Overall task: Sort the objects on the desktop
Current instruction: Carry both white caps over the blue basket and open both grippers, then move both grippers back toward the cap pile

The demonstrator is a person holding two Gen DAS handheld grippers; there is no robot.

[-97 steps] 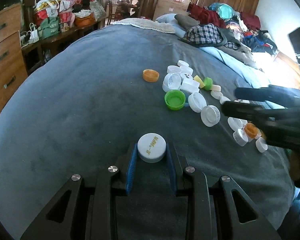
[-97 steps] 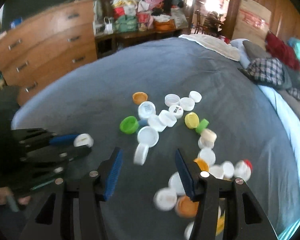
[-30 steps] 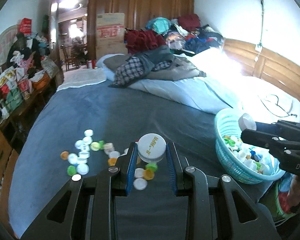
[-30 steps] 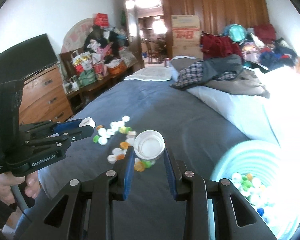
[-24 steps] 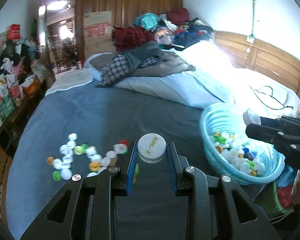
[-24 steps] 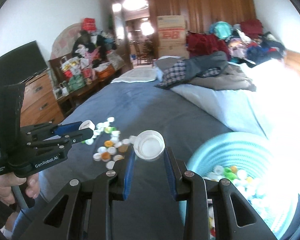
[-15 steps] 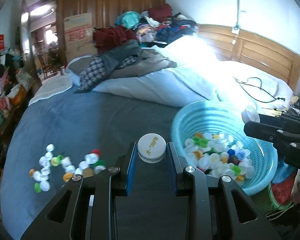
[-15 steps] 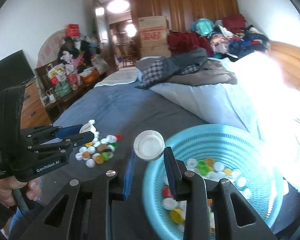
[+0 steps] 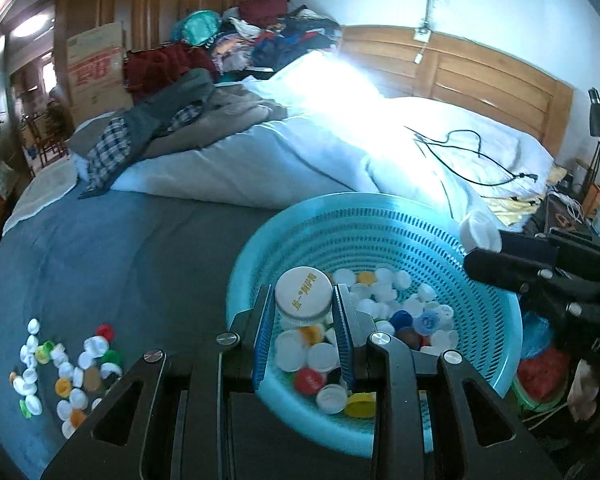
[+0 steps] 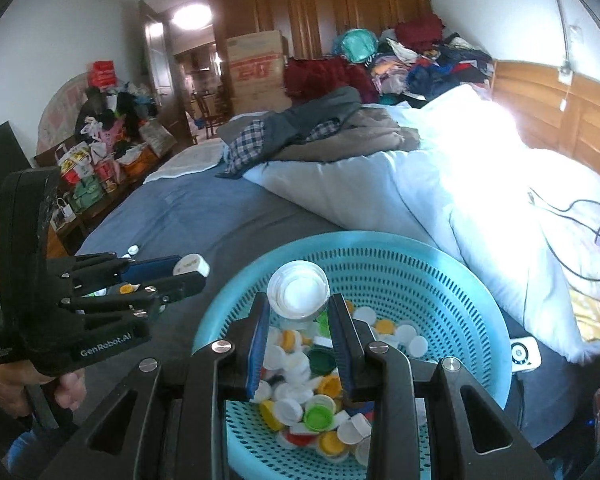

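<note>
Over the basket point(image 9: 500, 312), left gripper point(image 9: 304, 308) pinches a lettered cap point(image 9: 303, 292); at its 3 o'clock, right gripper point(image 10: 298, 312) pinches an upturned cap point(image 10: 298, 294).

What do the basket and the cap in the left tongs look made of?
Basket: apparently moulded plastic, glossy turquoise, with even rows of slots through the wall. Cap: probably plastic, matte white, with a ribbed edge and yellow print on top.
</note>
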